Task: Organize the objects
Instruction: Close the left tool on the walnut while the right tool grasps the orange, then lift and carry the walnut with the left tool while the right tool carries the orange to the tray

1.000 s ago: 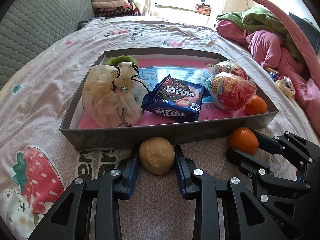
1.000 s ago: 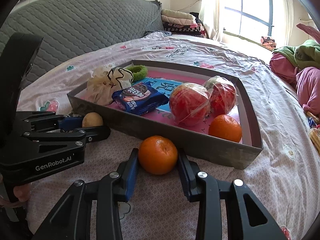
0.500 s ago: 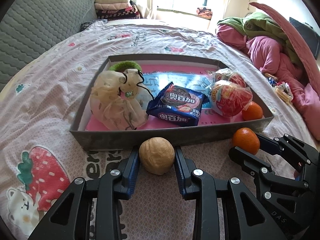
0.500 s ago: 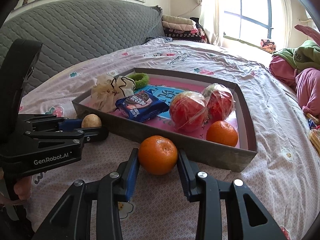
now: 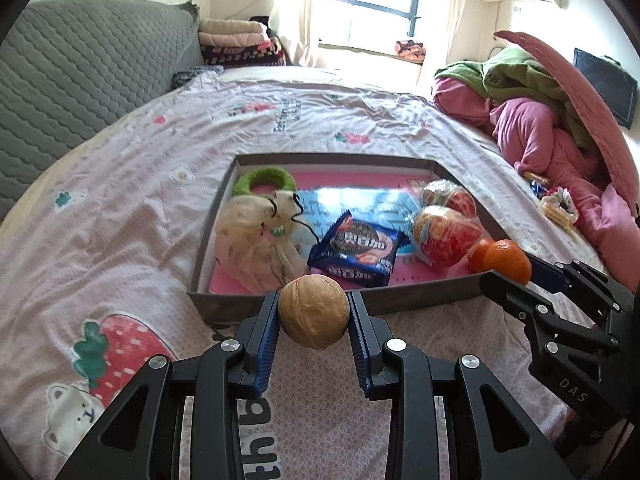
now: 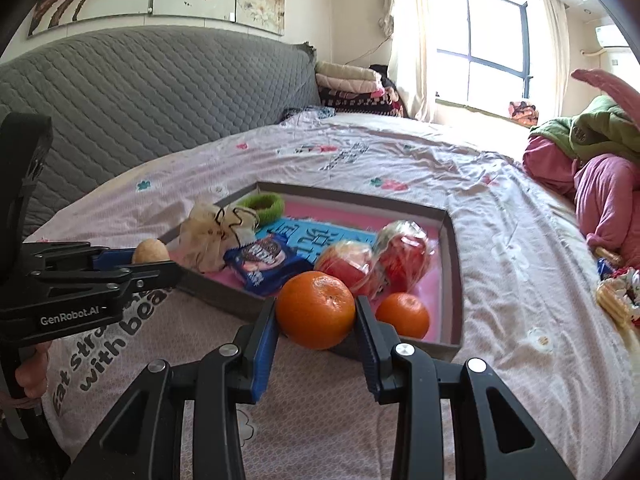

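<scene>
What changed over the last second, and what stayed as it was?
Both grippers rose off the bedspread toward the tray: the left gripper lifted the walnut, the right gripper lifted the orange. Both grips stayed shut, and the tray's contents did not move.

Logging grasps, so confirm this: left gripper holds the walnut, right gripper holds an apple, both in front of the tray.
Wrong on one point: the right gripper is shut on an orange, not an apple, as the right wrist view shows. The left gripper does hold the walnut before the tray.

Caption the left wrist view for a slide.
Left gripper holding a walnut before the tray of snacks.
</scene>
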